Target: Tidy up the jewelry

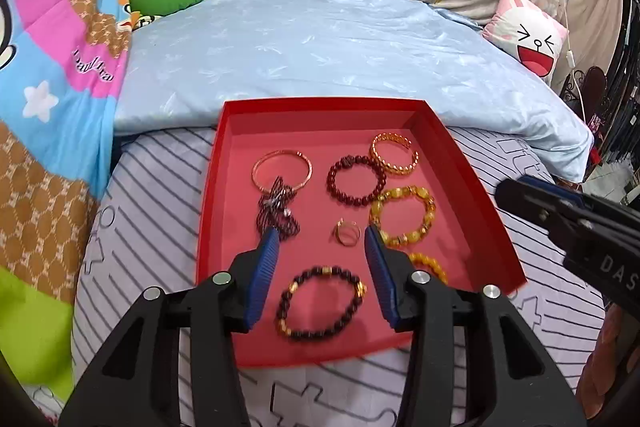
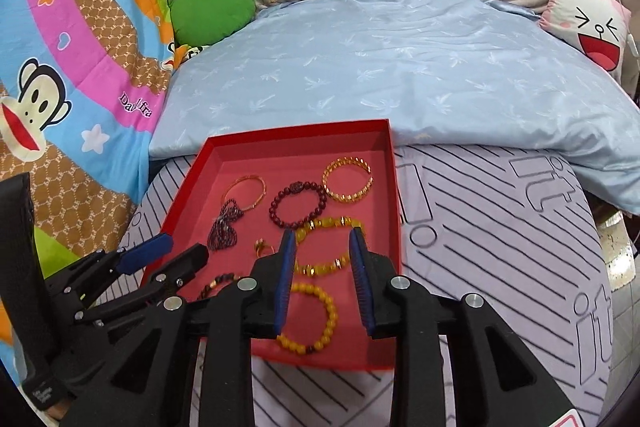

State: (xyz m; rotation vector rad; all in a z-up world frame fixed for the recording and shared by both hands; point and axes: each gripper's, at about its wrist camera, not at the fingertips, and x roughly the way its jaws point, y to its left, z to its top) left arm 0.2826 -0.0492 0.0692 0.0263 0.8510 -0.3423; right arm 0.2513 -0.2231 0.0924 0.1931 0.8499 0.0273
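Lying below both parted claws point(image 1: 321, 241) point(image 2: 323, 241): bracelets in red tray point(image 1: 320, 107).

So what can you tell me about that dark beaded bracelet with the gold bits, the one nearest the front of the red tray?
The dark beaded bracelet is a closed loop of round, glossy, dark reddish-brown beads with a few shiny gold beads spaced around it. It lies flat, pulled into a slight oval, on the floor of the red tray, near the front edge. Nothing touches it, and it looks a little blurred.
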